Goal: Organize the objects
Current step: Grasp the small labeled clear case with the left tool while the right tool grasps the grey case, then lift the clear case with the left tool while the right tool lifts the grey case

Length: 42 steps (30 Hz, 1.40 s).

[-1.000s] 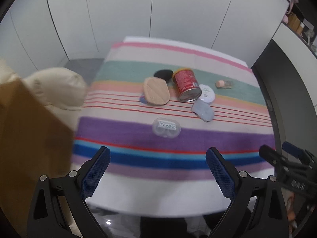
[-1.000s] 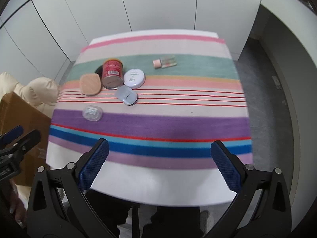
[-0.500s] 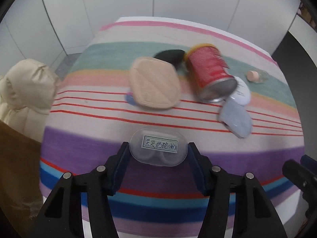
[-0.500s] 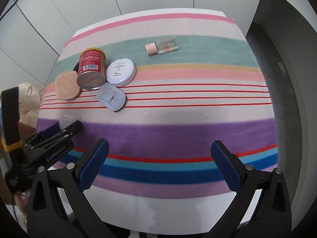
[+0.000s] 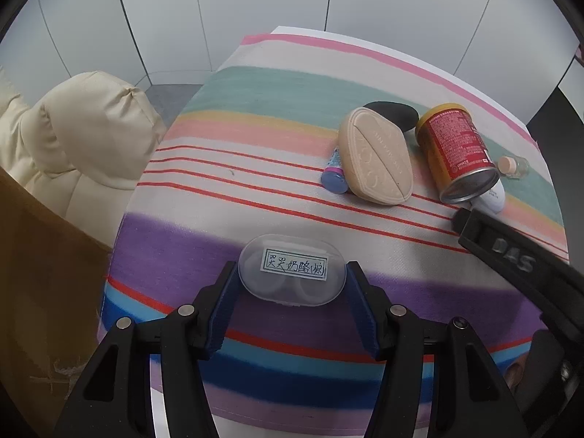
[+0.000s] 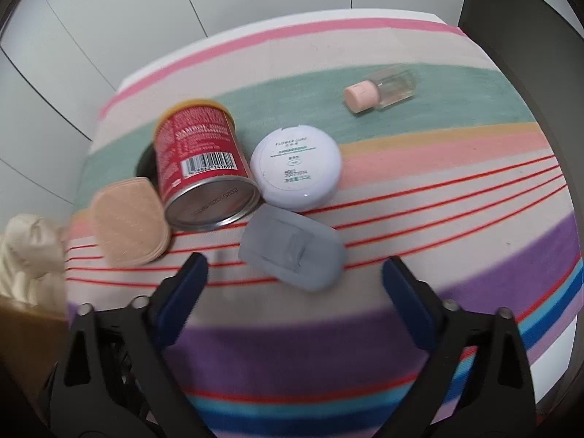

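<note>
The left gripper [image 5: 292, 288] clamps a clear oval plastic case with a handwritten label [image 5: 292, 269] between its blue pads, both pads pressed to the case's sides over the purple band of the striped cloth on the worktop [image 5: 226, 168]; whether the case is lifted clear of the cloth cannot be told. The right gripper [image 6: 294, 284] hangs with its jaws spread wide and nothing between them, just short of a pale grey rounded-rectangle plastic case [image 6: 292, 253] that lies on the thin red stripes. Beyond that, a beige diamond-shaped makeup sponge [image 5: 376, 160] rests against a small blue-capped tube [image 5: 334, 175], beside a red and gold tin can lying on its side [image 6: 202, 179] and a round white compact [image 6: 296, 166] touching the can. A black oval object [image 5: 392, 115] shows behind the sponge and can. Farthest off, well apart from the cluster, a small clear bottle with a pink cap [image 6: 381, 89] lies on the green band. A cream padded cushion [image 5: 84, 127] sits past the worktop's left edge. The sorting looks barely begun: one case is in hand, and every other item remains scattered with no visible destination.
</note>
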Available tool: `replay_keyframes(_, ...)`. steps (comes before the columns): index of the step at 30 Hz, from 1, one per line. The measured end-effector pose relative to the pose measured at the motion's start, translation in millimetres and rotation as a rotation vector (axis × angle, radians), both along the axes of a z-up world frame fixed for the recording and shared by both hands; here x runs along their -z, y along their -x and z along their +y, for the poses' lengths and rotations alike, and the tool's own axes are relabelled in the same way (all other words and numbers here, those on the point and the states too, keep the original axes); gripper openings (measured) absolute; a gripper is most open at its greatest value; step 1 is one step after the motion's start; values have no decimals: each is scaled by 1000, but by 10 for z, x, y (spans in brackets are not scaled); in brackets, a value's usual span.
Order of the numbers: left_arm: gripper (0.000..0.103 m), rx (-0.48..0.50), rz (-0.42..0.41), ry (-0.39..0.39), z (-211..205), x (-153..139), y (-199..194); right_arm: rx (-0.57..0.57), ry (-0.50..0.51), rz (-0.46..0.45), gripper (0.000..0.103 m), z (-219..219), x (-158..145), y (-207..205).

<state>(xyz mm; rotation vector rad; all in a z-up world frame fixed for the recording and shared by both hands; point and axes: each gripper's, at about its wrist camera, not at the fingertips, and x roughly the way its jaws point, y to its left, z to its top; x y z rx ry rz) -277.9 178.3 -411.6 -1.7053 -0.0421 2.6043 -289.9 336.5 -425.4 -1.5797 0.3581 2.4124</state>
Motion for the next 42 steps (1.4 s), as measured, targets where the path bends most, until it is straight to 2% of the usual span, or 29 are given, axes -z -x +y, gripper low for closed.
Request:
replay_keyframes(1, 59, 4, 1, 3, 17, -5, -9, -2, -44, -1, 77, -37, 0, 12)
replay_keyframes(2, 59, 6, 1, 3, 14, -3, -13, -11, -89, 2, 63, -72, -8, 8)
replay_keyframes(3, 59, 10, 1, -2, 9, -2, -21, -19, -96, 13, 61, -77, -18, -11)
replay_keyframes(9, 59, 27, -13, -20, -23, -29, 9, -78, -132, 21, 61, -27, -54, -157)
replay_keyframes(18, 59, 57, 57, -3, 118, -521, -96, -100, -143, 34, 61, 310, -379, -358)
replay_keyframes(26, 59, 73, 110, 9, 213, -1076, -258, -110, -141, 106, 61, 468, -1022, -668)
replay_keyframes(42, 59, 87, 229, -42, 268, -2509, -592, -143, -197, 247, 61, 579, -2535, -1092)
